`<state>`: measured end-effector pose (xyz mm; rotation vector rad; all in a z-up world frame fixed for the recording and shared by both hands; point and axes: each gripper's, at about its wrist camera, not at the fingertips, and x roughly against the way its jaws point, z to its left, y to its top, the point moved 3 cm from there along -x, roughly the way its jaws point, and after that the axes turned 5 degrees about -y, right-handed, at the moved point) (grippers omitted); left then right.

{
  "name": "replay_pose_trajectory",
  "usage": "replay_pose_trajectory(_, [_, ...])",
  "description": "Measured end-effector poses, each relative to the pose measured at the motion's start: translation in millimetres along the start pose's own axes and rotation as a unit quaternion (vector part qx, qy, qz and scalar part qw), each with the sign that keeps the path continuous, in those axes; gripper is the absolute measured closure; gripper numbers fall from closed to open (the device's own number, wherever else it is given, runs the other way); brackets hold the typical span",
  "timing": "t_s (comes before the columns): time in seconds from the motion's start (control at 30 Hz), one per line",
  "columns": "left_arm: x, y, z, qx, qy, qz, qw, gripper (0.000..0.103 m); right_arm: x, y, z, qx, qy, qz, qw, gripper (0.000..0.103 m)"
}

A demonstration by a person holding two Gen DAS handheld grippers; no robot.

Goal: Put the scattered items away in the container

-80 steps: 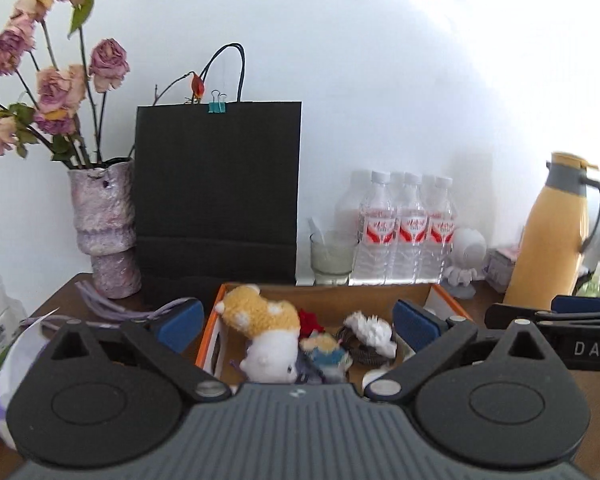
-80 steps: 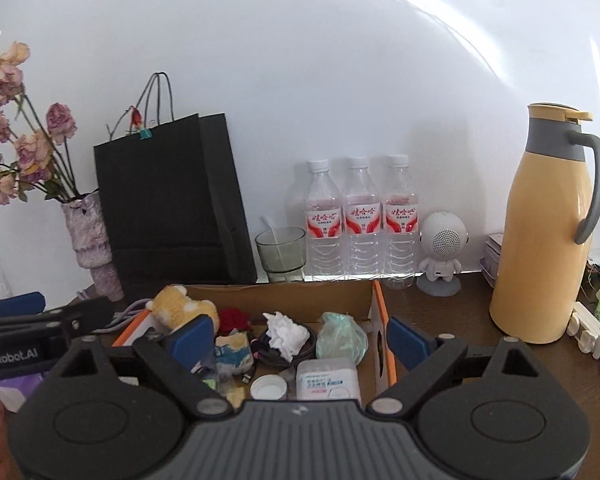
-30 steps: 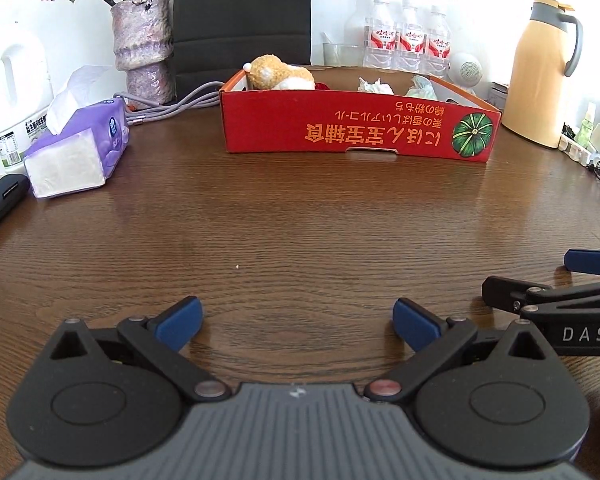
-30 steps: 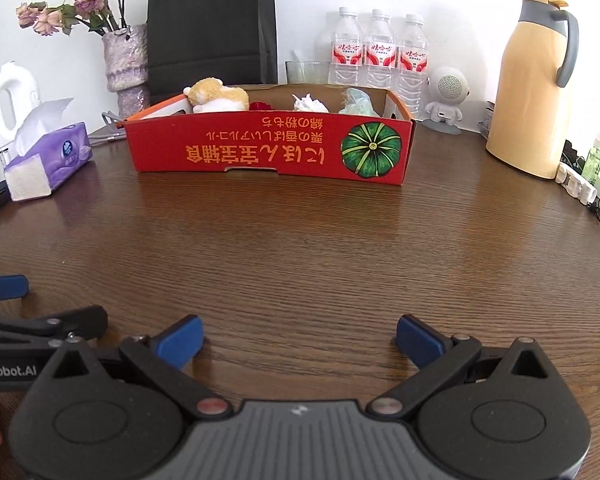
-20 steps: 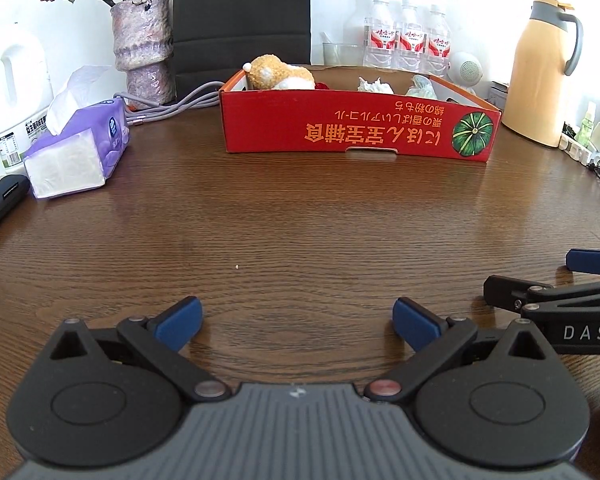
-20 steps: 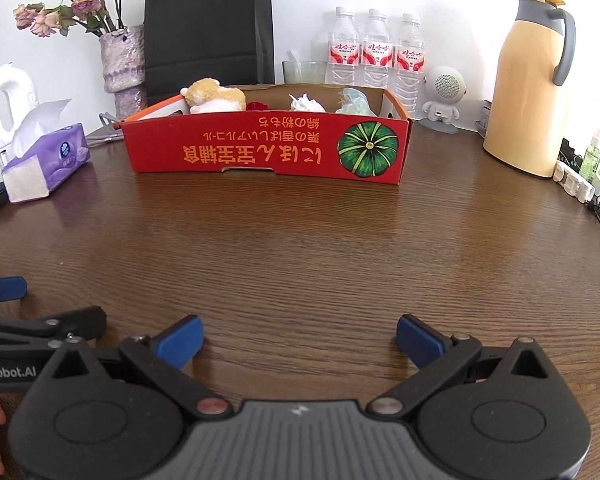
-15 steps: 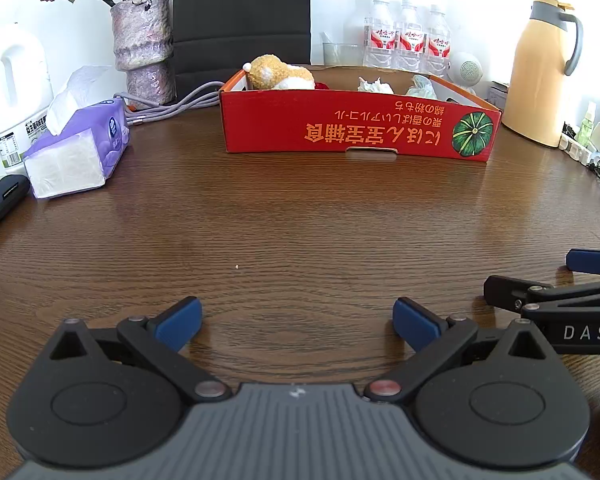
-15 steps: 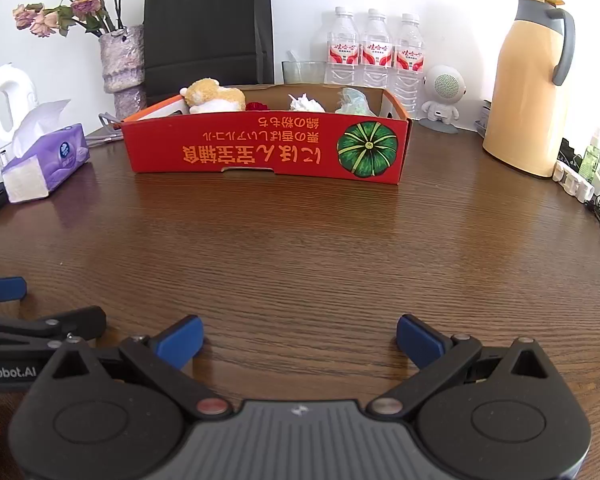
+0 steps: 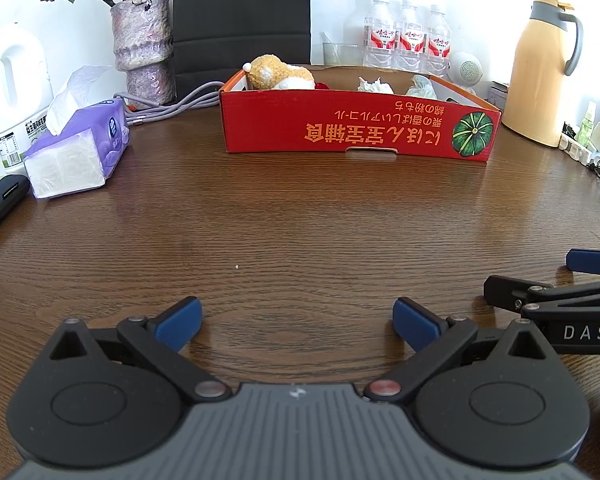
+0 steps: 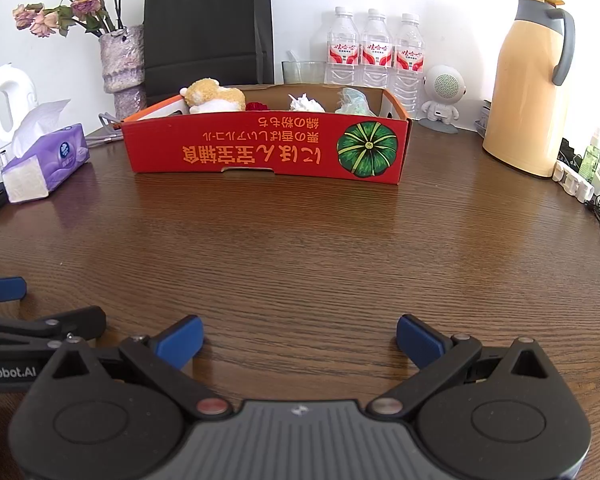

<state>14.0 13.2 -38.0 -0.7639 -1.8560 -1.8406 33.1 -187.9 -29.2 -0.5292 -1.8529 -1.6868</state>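
A red cardboard box (image 9: pixel 360 130) with a green pumpkin print stands at the far middle of the brown table; it also shows in the right wrist view (image 10: pixel 268 152). Inside it lie a tan plush toy (image 9: pixel 280 74), a white crumpled item (image 9: pixel 374 86) and a pale green bag (image 9: pixel 420 86). My left gripper (image 9: pixel 298 324) is open and empty, low over the near table. My right gripper (image 10: pixel 300 342) is open and empty beside it; its fingers (image 9: pixel 592 262) show at the right edge of the left wrist view.
A purple tissue pack (image 9: pixel 76 152), a white jug (image 9: pixel 18 88) and a vase of dried flowers (image 9: pixel 144 48) stand at the left. A black paper bag (image 10: pixel 208 24), water bottles (image 10: pixel 374 50), a small white speaker (image 10: pixel 444 92) and a yellow thermos (image 10: pixel 528 80) line the back.
Since 2.7 s ago both grippers have pulled back from above the box to the near table. Over the last second nothing has visibly moved.
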Motion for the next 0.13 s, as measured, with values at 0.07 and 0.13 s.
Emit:
replay_pose_trajectory(0.07, [0.0, 0.0, 0.1, 0.000, 0.000, 0.000, 1.0000, 0.000, 0.0, 0.0, 0.0, 0.000, 0.000, 0.000, 1.000, 0.000])
replay_pose_trajectory(0.13, [0.0, 0.0, 0.1, 0.000, 0.000, 0.000, 1.0000, 0.000, 0.0, 0.0, 0.0, 0.000, 0.000, 0.000, 1.000, 0.000])
